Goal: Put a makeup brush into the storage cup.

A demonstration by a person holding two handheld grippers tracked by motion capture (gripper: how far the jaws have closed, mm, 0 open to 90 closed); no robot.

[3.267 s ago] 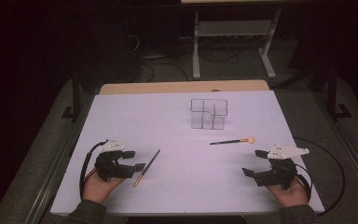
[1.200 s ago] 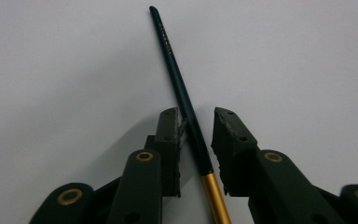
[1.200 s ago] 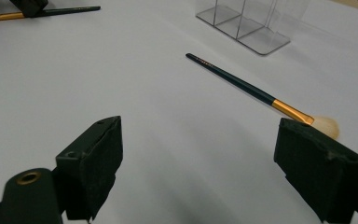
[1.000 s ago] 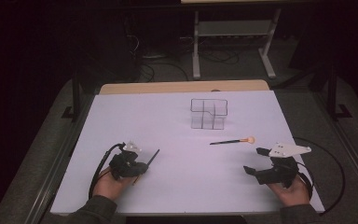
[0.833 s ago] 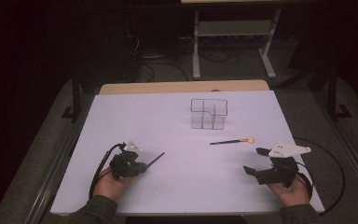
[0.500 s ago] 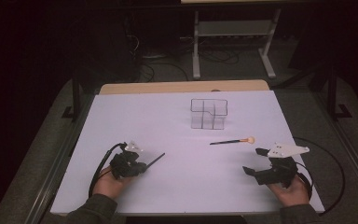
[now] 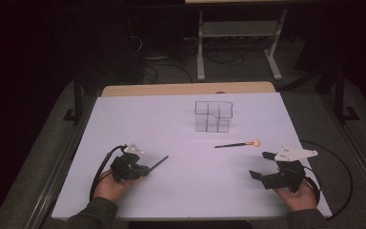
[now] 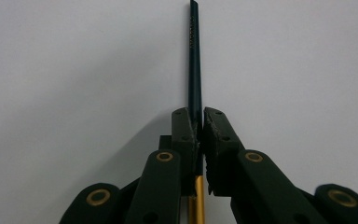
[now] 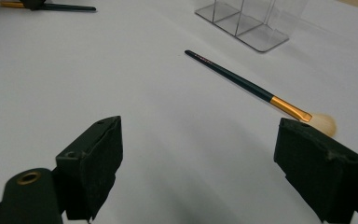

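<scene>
I see the left gripper (image 7: 143, 169) low over the white table (image 7: 171, 124), near-left of the clear organizer (image 7: 213, 116), jaws clamped on a slim dark brush (image 8: 195, 60) with a gold ferrule. My right gripper (image 7: 262, 165) rests near-right of the organizer, jaws wide and empty. A second, fluffy-tipped brush (image 7: 236, 144) lies flat just before the organizer.

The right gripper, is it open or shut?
Open. In the right gripper view the right gripper has its two black pads far apart with bare table between them, and the brush lies beyond, untouched.
</scene>
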